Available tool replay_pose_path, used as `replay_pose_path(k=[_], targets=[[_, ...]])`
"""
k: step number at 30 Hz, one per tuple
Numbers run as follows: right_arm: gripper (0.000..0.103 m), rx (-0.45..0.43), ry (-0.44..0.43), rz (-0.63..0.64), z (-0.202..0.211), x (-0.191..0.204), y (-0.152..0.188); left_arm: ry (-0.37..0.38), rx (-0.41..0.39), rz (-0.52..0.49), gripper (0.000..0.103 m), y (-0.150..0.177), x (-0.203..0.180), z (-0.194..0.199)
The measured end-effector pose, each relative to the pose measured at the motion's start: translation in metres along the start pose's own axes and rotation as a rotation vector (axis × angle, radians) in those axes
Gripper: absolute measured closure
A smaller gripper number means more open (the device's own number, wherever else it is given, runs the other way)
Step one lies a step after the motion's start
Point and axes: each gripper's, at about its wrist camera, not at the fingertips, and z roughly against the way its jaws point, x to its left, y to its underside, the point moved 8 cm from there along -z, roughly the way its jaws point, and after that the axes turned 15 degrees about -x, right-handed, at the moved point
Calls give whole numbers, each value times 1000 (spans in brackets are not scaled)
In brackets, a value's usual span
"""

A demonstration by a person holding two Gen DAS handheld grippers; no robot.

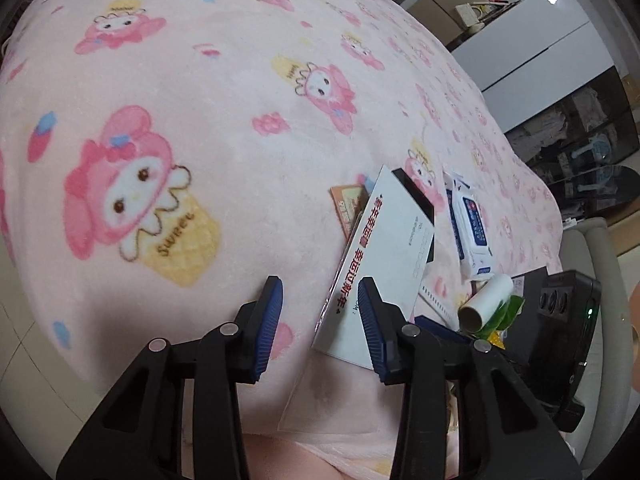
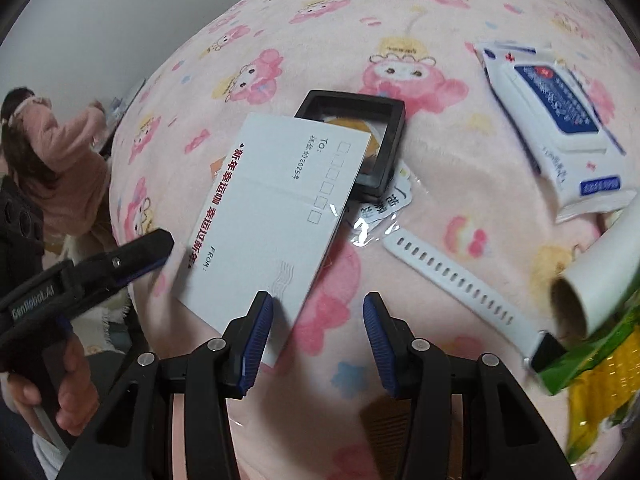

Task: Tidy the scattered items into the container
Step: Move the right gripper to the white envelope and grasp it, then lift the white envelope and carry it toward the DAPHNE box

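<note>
A soft pink fleece blanket point(image 1: 224, 92) printed with pink cartoon rabbits and yellow cones covers the whole work surface. Nearest the cameras, the left gripper point(image 1: 320, 320) hangs with its blue-padded jaws spread apart and nothing between them; the right gripper point(image 2: 318, 336) is likewise spread wide and empty, its left pad just at the near edge of the card.

That one white rectangular postcard envelope point(image 2: 272, 216), with red Chinese lettering down one long side, "TO:" and "FROM:" print and a row of small address squares, lies tilted on the blanket, its far corner overlapping one black square frame box point(image 2: 384, 120). One clear plastic sticker packet point(image 2: 380, 208) pokes out from under the box, touching it. Just right of it lies one white perforated rubber watch strap point(image 2: 452, 276), running diagonally. At the right edge sits one white cardboard-cored paper roll point(image 2: 600, 272), beside one green and yellow foil snack wrapper point(image 2: 592, 368). Farther back lies one white wet-wipe pack with a blue label point(image 2: 556, 120). In the left view, one small orange card point(image 1: 348, 204) shows beyond the envelope.

Beyond the blanket stand white cabinets point(image 1: 532, 44), and a person in pink point(image 2: 60, 160) sits at the room's far side.
</note>
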Motion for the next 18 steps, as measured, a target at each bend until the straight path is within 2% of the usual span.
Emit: replay_pose_path(k=[2,4,5,8,10,12,18], targets=[[59,-7,-13,-34,-3,-2,-1,-14,19,-6,64,3,1,-6],[59,-11,-36,-74,-4,-3,-2,-10,31,-16,71,5,-4,-8],[61,-12,-49,-83,-3,-1,-2,-5,36,-24,76,7,-8,-7],[70,-12,-105,-71,5,7,-2,-29,72,-62,79,17,-21,-6],[71,-15,-133,-72,14,10,-1,-41,97,-94,79,28,-32,-6],[71,-31,-113,-54,24,8,0,-32,117,-122,79,39,-44,-5],[71,-58,-49,-51,67,-25,12,49,207,-122,79,87,-87,1]])
